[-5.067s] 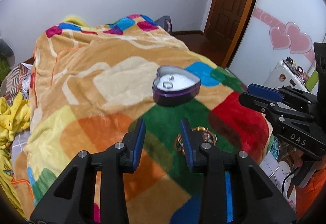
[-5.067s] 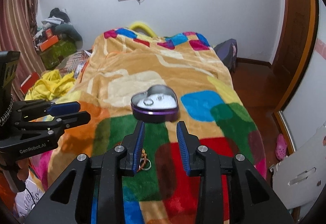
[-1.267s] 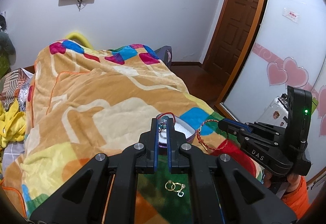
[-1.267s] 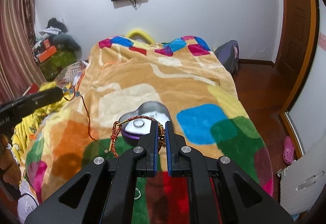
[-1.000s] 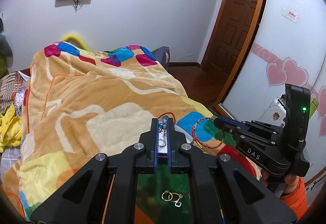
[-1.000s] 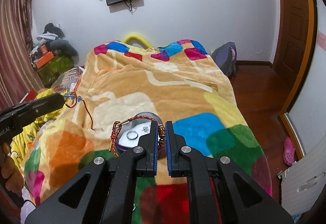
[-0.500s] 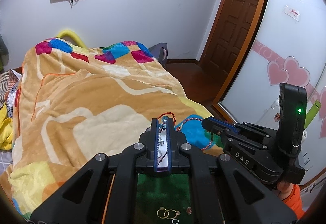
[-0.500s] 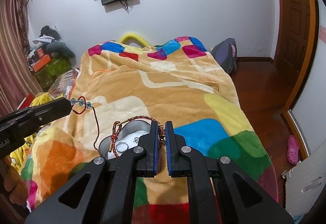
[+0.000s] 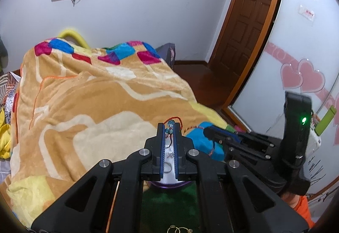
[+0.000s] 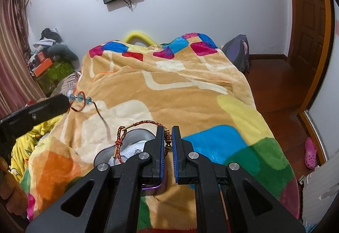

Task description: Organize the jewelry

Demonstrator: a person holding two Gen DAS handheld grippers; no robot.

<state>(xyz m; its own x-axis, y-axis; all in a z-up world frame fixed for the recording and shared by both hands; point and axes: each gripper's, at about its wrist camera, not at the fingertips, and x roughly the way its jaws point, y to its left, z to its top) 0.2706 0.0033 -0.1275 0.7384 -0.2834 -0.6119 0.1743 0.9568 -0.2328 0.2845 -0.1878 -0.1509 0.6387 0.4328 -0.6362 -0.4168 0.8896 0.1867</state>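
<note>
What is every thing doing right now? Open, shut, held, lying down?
Left gripper: shut on bead cord.
Bead cord: held, dangling.
Right gripper: shut on braided bracelet.
Braided bracelet: held over the tin.
Tin: open, on the blanket.
Gold rings: lying on the blanket.

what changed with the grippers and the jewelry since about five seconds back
Both grippers, open and empty then, are now shut on bracelets lifted off the blanket: the left gripper on a red cord bracelet with blue beads, the right gripper on a braided bracelet. Both have closed in on the heart-shaped tin. The tin stayed put, ring inside; the gold earrings remain on the blanket.
</note>
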